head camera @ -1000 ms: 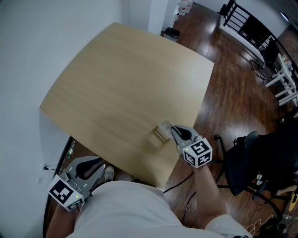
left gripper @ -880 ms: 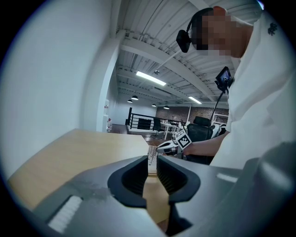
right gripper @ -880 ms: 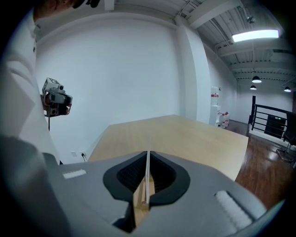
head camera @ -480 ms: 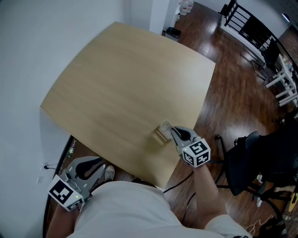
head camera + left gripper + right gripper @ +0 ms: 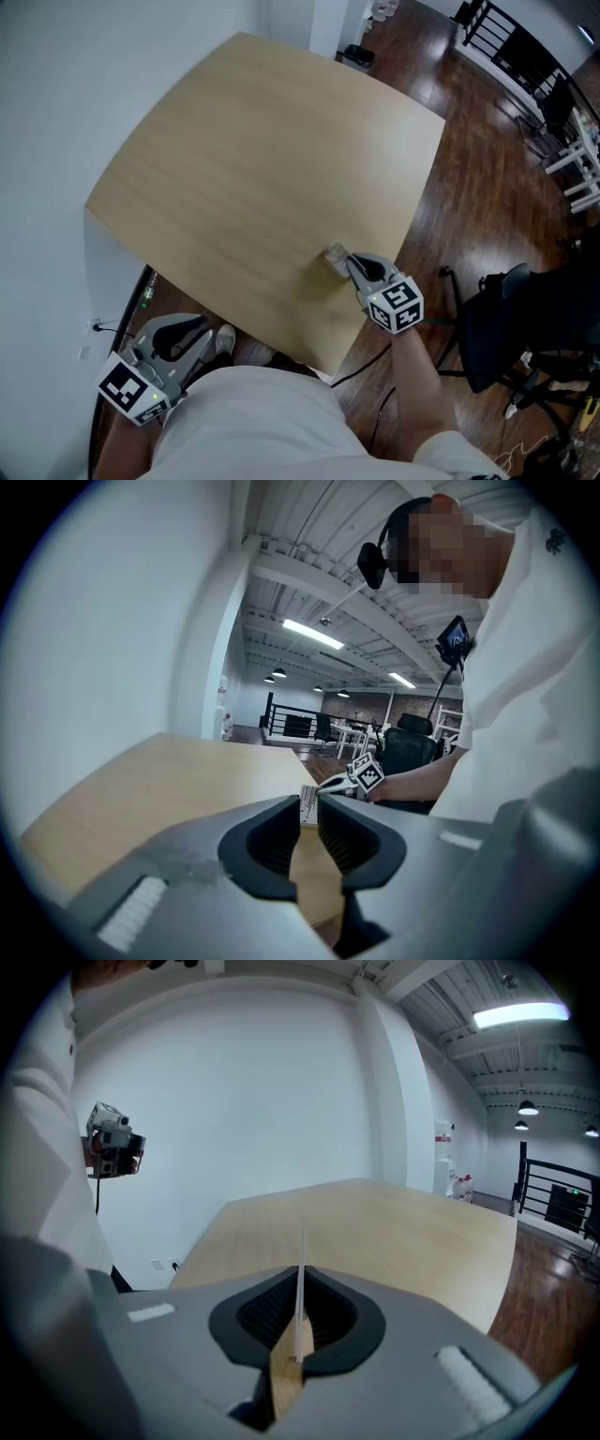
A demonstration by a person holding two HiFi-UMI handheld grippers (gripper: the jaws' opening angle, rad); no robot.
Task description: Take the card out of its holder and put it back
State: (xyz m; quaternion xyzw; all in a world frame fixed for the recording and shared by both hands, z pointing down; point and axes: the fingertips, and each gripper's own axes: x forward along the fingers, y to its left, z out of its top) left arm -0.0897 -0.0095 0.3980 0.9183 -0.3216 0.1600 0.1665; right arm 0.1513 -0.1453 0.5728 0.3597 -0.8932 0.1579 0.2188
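Right gripper view: card (image 5: 302,1246) upright, edge-on, long axis vertical, clamped in right tongs (image 5: 300,1312) mid-frame, over worktop (image 5: 375,1222) near its edge. Left tongs (image 5: 309,819) apart, empty, off worktop at head view's lower left; right far nearer. Vs 1 s ago: tan holder beside card no longer made out.
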